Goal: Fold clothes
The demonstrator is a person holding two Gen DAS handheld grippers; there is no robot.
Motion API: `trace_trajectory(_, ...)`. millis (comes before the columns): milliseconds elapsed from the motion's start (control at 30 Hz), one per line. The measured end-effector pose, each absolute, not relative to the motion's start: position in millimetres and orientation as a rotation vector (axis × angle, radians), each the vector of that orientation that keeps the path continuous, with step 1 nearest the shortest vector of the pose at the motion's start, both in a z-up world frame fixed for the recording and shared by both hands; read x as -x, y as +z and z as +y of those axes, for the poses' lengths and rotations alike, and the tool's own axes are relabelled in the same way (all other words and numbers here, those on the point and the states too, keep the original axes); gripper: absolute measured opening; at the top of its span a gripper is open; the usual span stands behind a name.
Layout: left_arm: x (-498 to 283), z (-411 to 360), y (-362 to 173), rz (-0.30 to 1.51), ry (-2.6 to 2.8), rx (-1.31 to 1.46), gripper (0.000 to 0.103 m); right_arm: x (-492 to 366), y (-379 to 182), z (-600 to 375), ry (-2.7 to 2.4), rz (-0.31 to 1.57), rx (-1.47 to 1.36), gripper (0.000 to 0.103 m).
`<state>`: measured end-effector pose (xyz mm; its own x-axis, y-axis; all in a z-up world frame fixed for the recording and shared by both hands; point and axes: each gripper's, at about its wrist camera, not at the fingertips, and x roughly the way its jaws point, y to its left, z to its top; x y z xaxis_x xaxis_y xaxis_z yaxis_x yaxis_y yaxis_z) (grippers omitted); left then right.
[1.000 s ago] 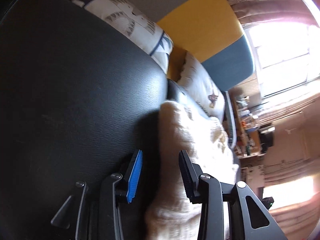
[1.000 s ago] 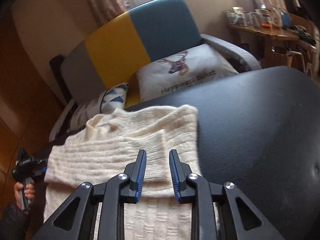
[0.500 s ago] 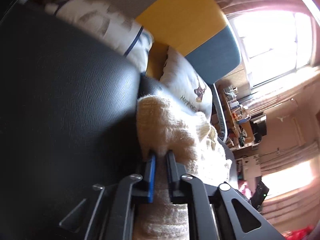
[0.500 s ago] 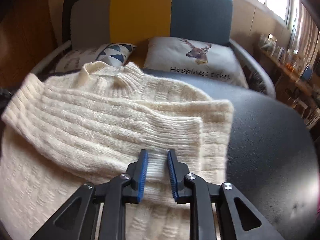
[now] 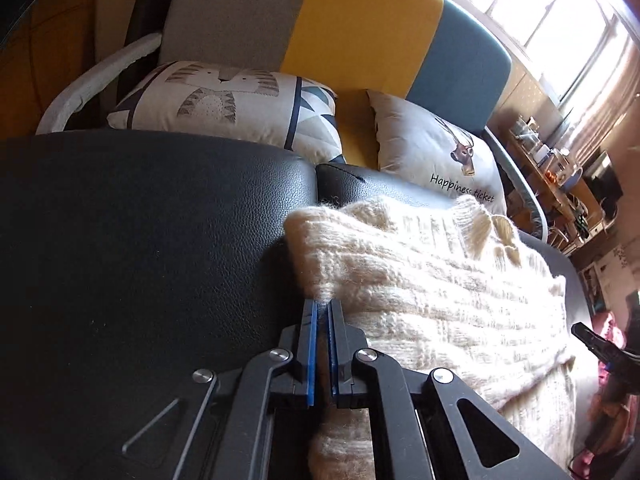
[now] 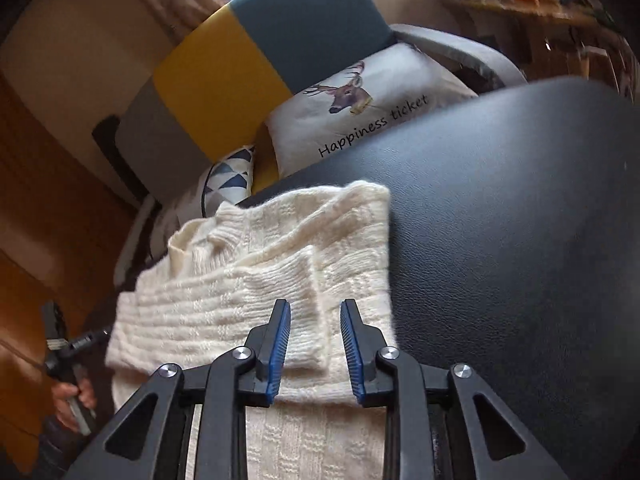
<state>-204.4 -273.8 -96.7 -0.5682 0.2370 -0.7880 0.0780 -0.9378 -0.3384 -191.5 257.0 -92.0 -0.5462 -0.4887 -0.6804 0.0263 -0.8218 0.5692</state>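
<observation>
A cream knitted sweater (image 5: pixel 432 280) lies on a black leather surface (image 5: pixel 140 240), with one sleeve folded across its body (image 6: pixel 240 300). My left gripper (image 5: pixel 322 307) is shut on the sweater's left edge, which bunches up just past the pads. My right gripper (image 6: pixel 316 312) hovers over the folded sleeve's cuff (image 6: pixel 308 344) near the sweater's right edge. Its jaws are opening; the cuff lies between and below them, and the pads do not press on it. In the right wrist view the left gripper (image 6: pixel 60 344) shows at the far left, held by a hand (image 6: pixel 76 396).
Behind the leather surface stands a sofa with a grey, yellow and teal back (image 5: pixel 360 28). Two cushions lie on it, one with a cat print (image 5: pixel 224 104) and one with a deer print (image 6: pixel 360 116). A cluttered wooden shelf (image 5: pixel 552 160) stands at the right under a bright window.
My left gripper closed on the sweater's edge and raised it a little. My right gripper, narrow on the folded sleeve before, has spread its jaws and dropped lower. Both views have rolled.
</observation>
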Motion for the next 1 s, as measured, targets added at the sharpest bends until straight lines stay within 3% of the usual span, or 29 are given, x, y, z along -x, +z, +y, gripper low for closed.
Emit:
trace_trajectory(200,205,-266,-94,-0.497,2.66,1.419,0.005,218,-121,264,-2.221,-0.928,-1.295,0.03)
trace_trajectory(400,204,-264,-93,-0.472,2.665,1.432,0.005,233,-125,234,-2.169,-0.812,-1.317,0.033)
trace_trajectory(433,204,-264,-92,-0.467,2.667,1.43,0.005,235,-122,226,-2.189,-0.743,-1.329,0.03)
trace_trajectory(533,202,-261,-91,-0.423,2.684,1.417,0.005,230,-93,190,-2.362,-0.292,-1.345,0.008)
trace_trajectory(633,195,-254,-79,-0.311,2.756,1.354,0.005,208,-69,148,-2.539,0.32,-1.239,0.007)
trace_trajectory(800,199,-245,-78,-0.136,2.835,1.373,0.002,212,-98,154,-2.586,0.444,-1.354,0.007)
trace_trajectory(1000,191,-308,-86,-0.703,2.669,1.387,0.002,214,-102,174,-2.603,0.238,-1.372,0.008)
